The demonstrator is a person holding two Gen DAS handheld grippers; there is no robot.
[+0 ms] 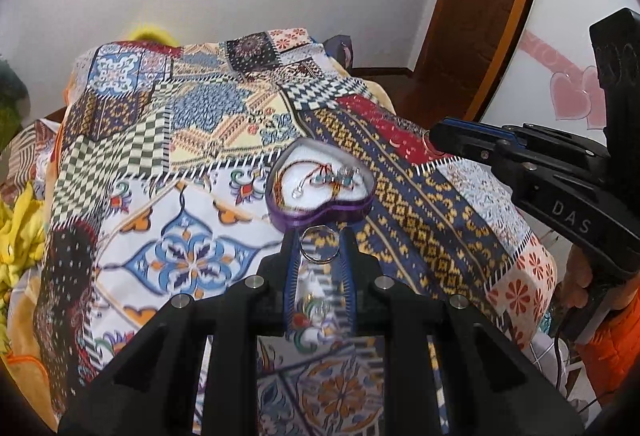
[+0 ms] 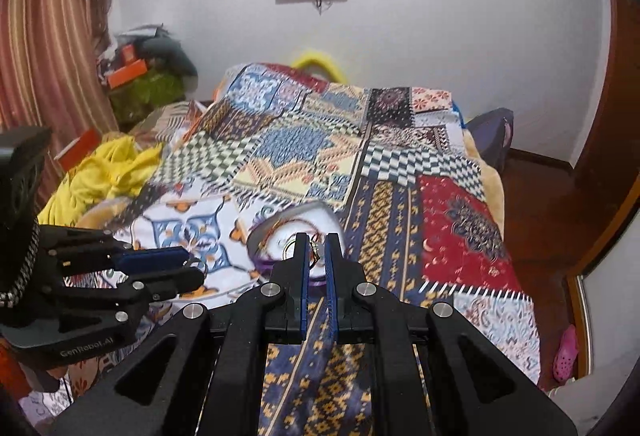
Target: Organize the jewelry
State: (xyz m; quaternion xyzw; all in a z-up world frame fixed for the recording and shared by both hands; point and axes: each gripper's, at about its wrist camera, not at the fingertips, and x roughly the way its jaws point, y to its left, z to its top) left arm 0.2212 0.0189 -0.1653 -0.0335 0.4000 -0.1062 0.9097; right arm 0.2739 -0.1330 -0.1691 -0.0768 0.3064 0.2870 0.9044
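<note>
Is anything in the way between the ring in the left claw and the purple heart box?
Nothing visible is. The left claw holds the silver ring just short of the purple heart box, whose top is open. Only patterned blanket lies between them. The right claw is off to the box's right, not in the path.

bed [image 1: 120,163] | patchwork quilt [image 1: 224,115] | on it: purple heart-shaped jewelry box [image 1: 320,211]
</note>
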